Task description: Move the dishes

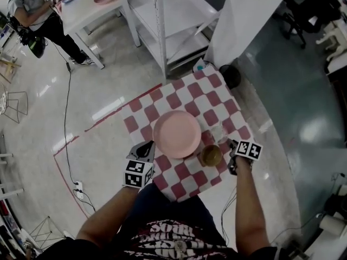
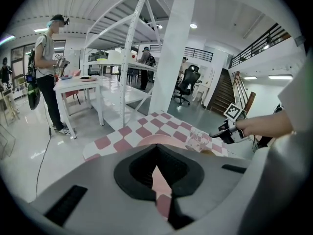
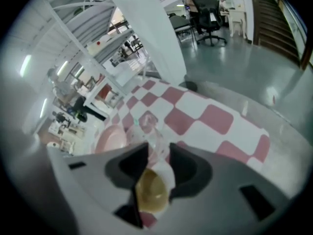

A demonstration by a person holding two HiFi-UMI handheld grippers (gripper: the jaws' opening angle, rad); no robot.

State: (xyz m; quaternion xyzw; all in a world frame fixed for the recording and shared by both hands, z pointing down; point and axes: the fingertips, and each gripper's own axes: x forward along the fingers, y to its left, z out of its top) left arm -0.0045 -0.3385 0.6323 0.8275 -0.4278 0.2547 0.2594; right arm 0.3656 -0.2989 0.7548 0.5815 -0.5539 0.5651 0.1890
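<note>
A pink plate [image 1: 177,134] lies in the middle of the red-and-white checked table [image 1: 181,93]. To its right stands a small olive-brown bowl [image 1: 211,155], and a clear glass [image 1: 218,134] stands just behind the bowl. My left gripper [image 1: 149,147] hovers at the plate's near left rim. In the left gripper view its jaws [image 2: 164,190] stand a little apart, with the plate [image 2: 154,141] and cloth showing through the gap. My right gripper [image 1: 231,147] is open just right of the bowl. The bowl [image 3: 151,192] sits below its parted jaws, untouched by the pads, with the glass [image 3: 146,122] beyond.
A white shelving rack [image 1: 162,26] and a white pillar [image 1: 244,20] stand behind the table. A person [image 1: 32,10] stands by a white table [image 1: 92,7] with dishes at the far left. A cable [image 1: 68,107] and a red tape line [image 1: 62,167] run over the floor.
</note>
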